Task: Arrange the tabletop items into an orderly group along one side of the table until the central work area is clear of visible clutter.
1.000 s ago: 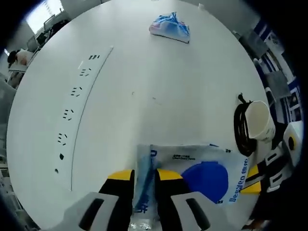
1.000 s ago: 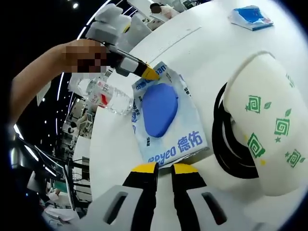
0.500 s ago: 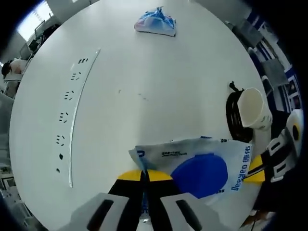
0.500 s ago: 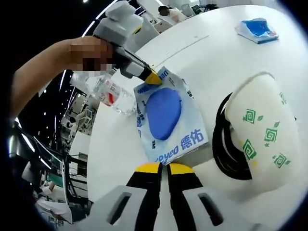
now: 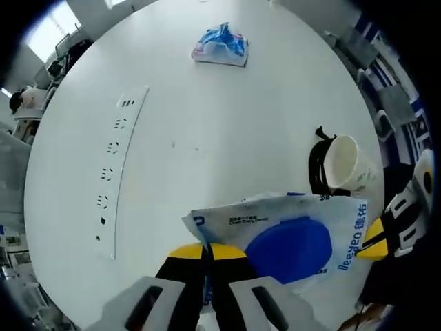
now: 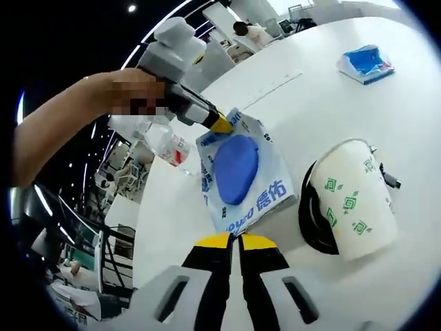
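Two grippers lift the wipes pack off the white table.

In the left gripper view, the left gripper [image 5: 208, 255] is pinched shut on one corner of the wipes pack [image 5: 289, 234], down at 6 o'clock. The right gripper [image 6: 238, 243] is pinched shut on the far end, at 6 o'clock in the right gripper view. A second ago the left jaws stood a little apart around that corner; now they meet, and the pack hangs between both grippers. I think it can now go to the side of the table [image 5: 207, 131]. The pack reads "Deeyeo" with two Chinese signs; the small print is too tiny to read. At 3 o'clock stands a paper cup [image 5: 342, 164] with green swirls, on a black coil [image 5: 315, 165]. At 9 o'clock lies a socket strip [image 5: 114, 165]. Far off at 12 o'clock sits a blue packet [image 5: 220, 45].
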